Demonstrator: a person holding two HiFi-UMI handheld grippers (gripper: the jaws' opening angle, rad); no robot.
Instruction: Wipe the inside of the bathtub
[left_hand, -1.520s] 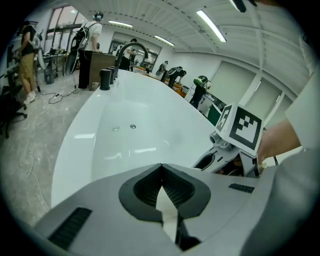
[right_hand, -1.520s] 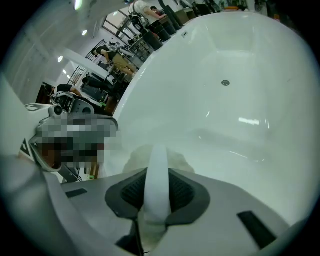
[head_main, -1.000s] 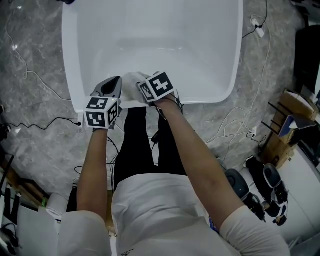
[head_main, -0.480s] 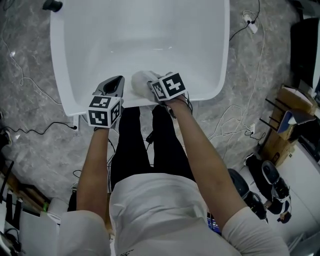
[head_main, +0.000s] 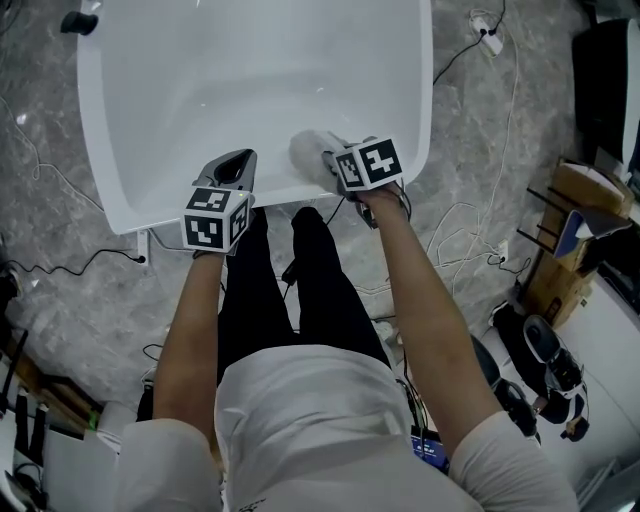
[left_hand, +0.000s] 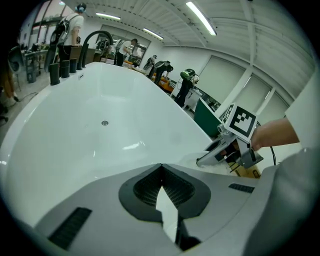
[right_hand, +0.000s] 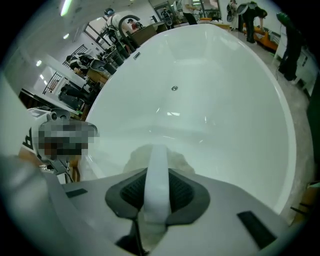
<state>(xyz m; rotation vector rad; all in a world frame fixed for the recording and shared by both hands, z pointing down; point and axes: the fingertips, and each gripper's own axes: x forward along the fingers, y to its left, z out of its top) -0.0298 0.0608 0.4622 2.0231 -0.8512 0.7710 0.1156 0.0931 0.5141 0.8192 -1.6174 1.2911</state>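
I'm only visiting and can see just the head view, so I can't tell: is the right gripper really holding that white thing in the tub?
Observer: Yes. The right gripper view shows the right gripper clamped on a white cloth.
Operator: And the left one?
Observer: The left gripper has its jaws together with nothing between them.
Operator: Is anything on the tub's bottom?
Observer: A small round drain sits in the floor of the bathtub.

The head view looks steeply down on the tub's (head_main: 200, 60) near rim; both gripper views skim low along its basin.
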